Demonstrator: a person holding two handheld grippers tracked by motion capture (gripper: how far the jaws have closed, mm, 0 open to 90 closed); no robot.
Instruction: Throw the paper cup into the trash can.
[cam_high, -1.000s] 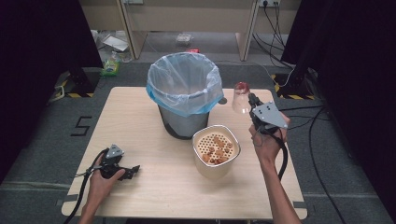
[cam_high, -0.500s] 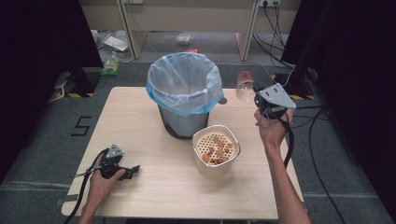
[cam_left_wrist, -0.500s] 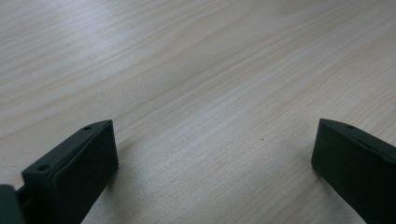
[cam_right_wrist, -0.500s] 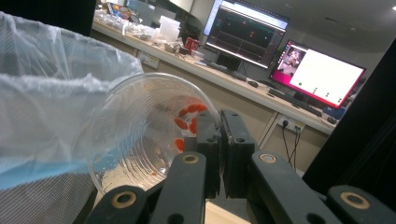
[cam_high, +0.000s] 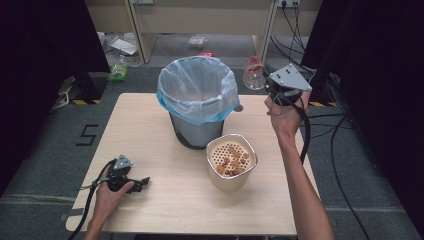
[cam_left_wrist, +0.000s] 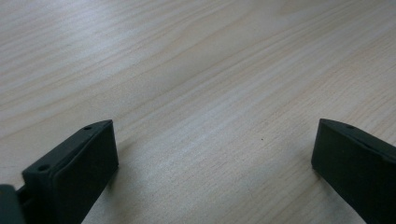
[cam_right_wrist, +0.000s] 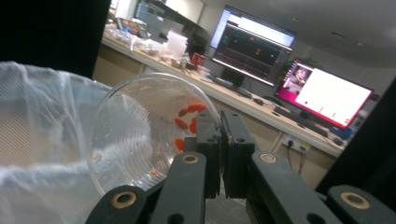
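In the high view, the right gripper (cam_high: 265, 82) is held raised at the upper right of the frame, beyond the far right corner of the table (cam_high: 150, 125), on an outstretched forearm; its jaws are closed on the rim of a clear plastic cup (cam_high: 254, 74), which hangs tilted just to the right of the bin. The left gripper (cam_high: 142, 182) is rested on the tabletop at the lower left, gripped by a hand, with its jaws pointed toward frame right. A trash bin lined with a pale blue bag (cam_high: 197, 92) is seen at the centre of the table, and just in front of it, to the right, a cream container with a perforated insert (cam_high: 231, 162) holding orange-brown pieces. In the left gripper view, the two black jaws are seen spread wide apart over bare wood grain, with nothing between them. In the right gripper view, the jaws are pinched together on the cup's (cam_right_wrist: 140, 135) thin wall at centre frame; a few red pieces (cam_right_wrist: 187, 122) are stuck inside it. The bin's bag (cam_right_wrist: 37, 140) is seen at the left, lit monitors (cam_right_wrist: 289, 70) at the upper right.
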